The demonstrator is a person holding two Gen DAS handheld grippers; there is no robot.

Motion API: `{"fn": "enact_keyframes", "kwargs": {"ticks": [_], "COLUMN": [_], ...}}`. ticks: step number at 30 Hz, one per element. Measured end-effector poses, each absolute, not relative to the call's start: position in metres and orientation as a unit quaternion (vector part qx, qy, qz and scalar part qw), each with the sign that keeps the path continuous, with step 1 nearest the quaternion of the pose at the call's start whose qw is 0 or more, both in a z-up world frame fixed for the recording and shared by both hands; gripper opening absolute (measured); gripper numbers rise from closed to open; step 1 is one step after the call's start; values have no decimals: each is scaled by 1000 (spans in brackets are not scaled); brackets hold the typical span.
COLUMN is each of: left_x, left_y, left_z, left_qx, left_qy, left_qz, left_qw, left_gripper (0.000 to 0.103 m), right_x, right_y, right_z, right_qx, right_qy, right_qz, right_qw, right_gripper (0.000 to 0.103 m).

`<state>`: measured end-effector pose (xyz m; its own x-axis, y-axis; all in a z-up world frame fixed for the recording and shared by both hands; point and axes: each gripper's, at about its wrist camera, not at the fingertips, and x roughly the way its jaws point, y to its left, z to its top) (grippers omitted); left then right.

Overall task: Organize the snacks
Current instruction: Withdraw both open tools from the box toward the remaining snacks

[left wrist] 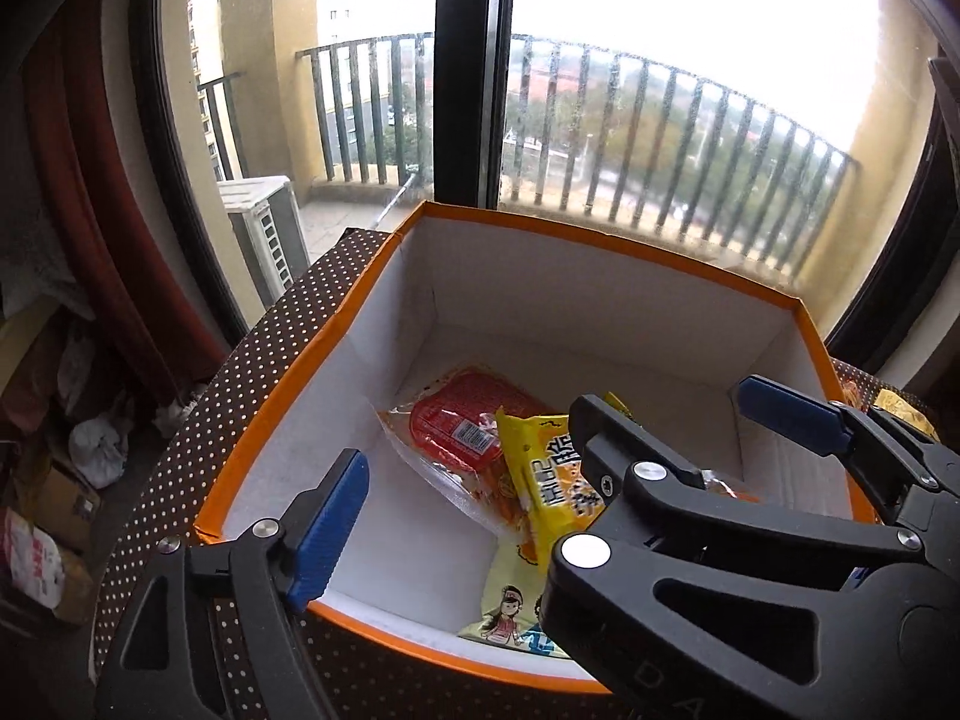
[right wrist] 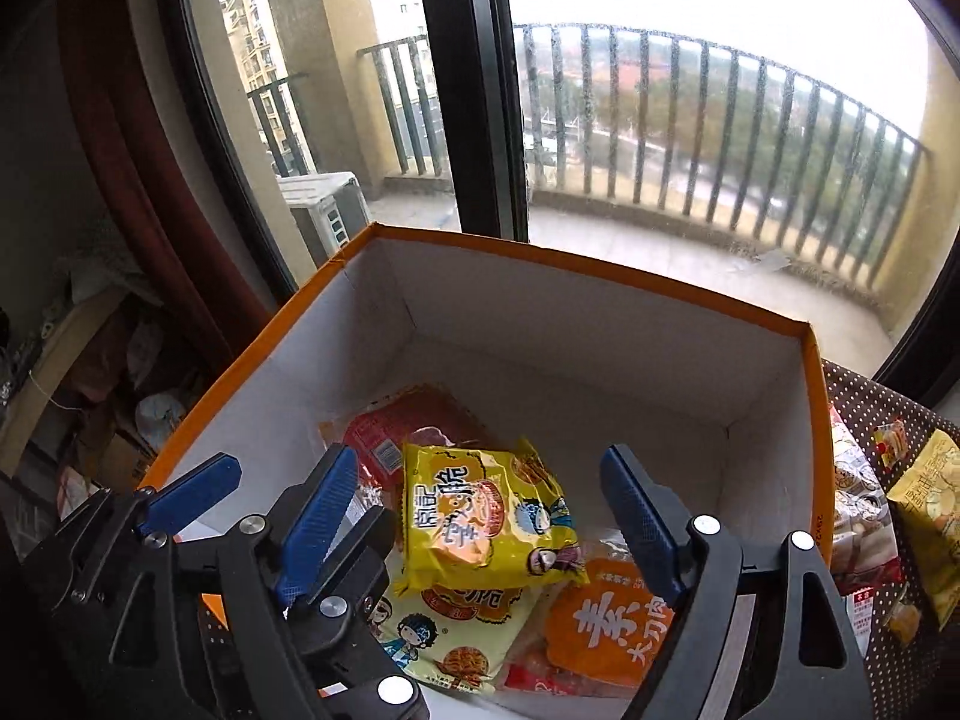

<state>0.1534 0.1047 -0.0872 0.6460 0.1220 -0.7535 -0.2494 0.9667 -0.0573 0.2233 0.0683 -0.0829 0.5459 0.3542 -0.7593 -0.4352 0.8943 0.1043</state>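
Orange-rimmed box (right wrist: 600, 276) holds the yellow packet (right wrist: 486, 516), both claws gape empty; next you fetch the bench's loose snacks (right wrist: 924, 498).

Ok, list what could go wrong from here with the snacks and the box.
1. Both tools, left and right, hang open and close together over the box; they may well bump on the way out.
2. The yellow packet lies loosely on the other packets; a passing finger could snag it and drag it out.
3. More snacks wait on the table right of the box wall; reaching across could knock the rim.
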Motion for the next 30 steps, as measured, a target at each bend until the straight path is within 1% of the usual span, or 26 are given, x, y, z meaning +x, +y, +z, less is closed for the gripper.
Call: {"fn": "enact_keyframes", "kwargs": {"ticks": [16,30], "left_x": [104,73], "left_y": [48,-11], "left_z": [-52,-41], "left_qx": [-60,-58], "left_qy": [360,335], "left_qz": [93,61], "left_qw": [927,938], "left_gripper": [86,86], "right_x": [164,118], "right_y": [11,-60], "right_z": [-41,-20], "right_qx": [-46,-53], "right_qy": [375,341], "right_qz": [210,186], "right_qw": [902,920], "right_gripper": [86,86]}}
